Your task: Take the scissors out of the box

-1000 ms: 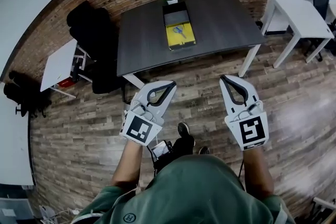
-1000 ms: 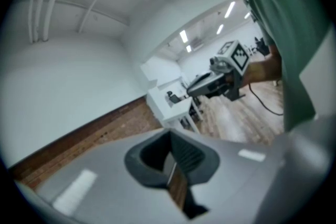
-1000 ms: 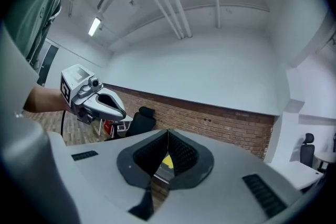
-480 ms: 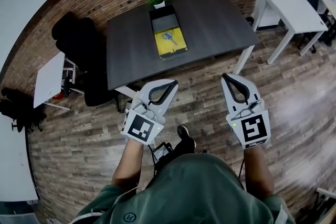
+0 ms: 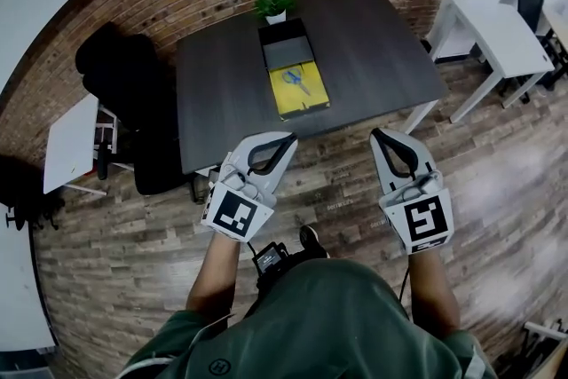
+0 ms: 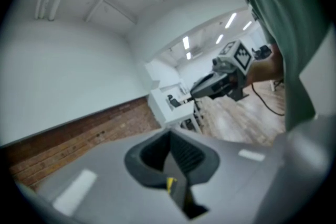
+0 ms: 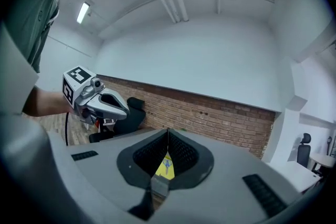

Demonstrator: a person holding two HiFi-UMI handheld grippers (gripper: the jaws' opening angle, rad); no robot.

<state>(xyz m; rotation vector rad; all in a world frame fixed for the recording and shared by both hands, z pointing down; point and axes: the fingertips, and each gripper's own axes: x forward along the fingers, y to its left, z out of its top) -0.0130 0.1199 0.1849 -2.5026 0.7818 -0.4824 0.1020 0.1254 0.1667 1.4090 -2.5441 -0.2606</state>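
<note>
Room, head view: brick wall, wood-plank floor; we stand well back from the dark grey rectangular table (image 5: 222,93).
Scissors, head view: small blue-handled metal scissors (image 5: 297,81) lie flat in the long yellow-floored open box (image 5: 293,104) at mid-table.
Left gripper view: white left gripper (image 6: 169,136) clenched tip to tip, holding nothing.
Right gripper view: white right gripper (image 7: 168,134) likewise closed and empty; the scissors show far beyond its tips.
Handling: we judge them light, stiff, slick-bladed; best pinched at the handle loops or pivot.

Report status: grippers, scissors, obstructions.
Left gripper and right gripper shut, empty, short of the table. Scissors lie in the open yellow box. No obstruction seen.
</note>
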